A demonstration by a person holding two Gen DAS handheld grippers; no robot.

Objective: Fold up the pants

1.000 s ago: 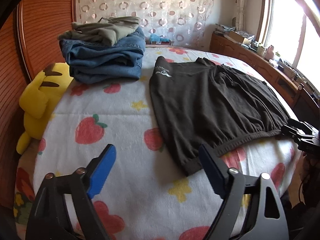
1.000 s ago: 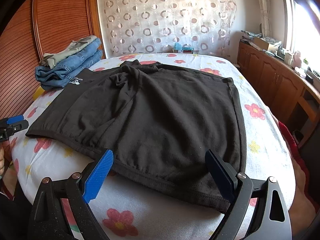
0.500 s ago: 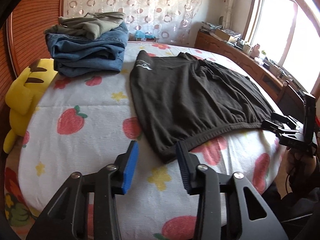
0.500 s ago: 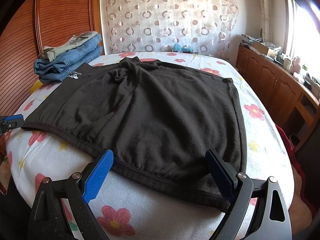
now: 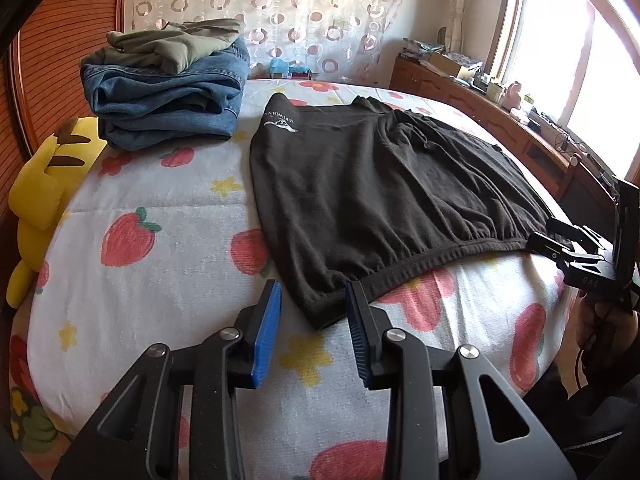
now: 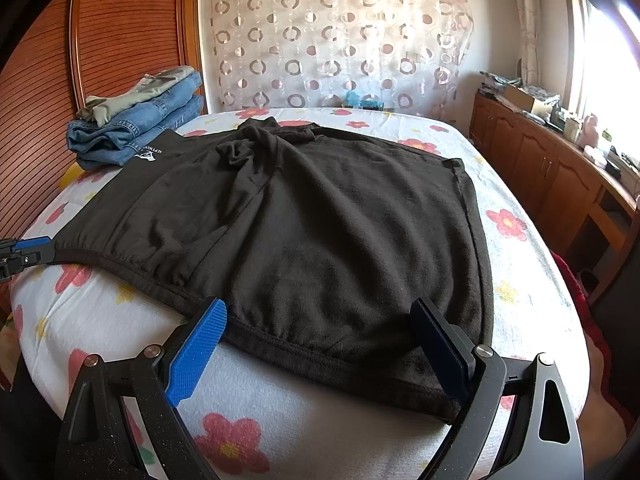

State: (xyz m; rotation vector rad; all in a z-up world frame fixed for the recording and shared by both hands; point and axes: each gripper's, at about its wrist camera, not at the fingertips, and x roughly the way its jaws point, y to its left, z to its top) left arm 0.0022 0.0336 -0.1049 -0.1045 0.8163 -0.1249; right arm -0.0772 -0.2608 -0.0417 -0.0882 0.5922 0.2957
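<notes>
Black pants (image 5: 380,196) lie spread flat on the bed, waistband toward me; they also show in the right wrist view (image 6: 320,240). My left gripper (image 5: 314,308) is partly closed with its blue pads on either side of the waistband's left corner, not clamped. My right gripper (image 6: 320,320) is wide open over the waistband's right part, its fingers resting at the hem edge. The right gripper also shows at the waistband's right end in the left wrist view (image 5: 560,244). The left gripper shows at the far left in the right wrist view (image 6: 24,252).
A stack of folded jeans and olive pants (image 5: 168,92) sits at the bed's far left. A yellow plush toy (image 5: 40,192) lies at the left edge. The strawberry-print bed cover (image 5: 140,240) is under everything. A wooden cabinet (image 6: 552,184) runs along the right, under the window.
My left gripper has narrowed from wide open and moved in around the waistband's left corner. The right gripper has stayed open and shifted slightly closer to the hem.
</notes>
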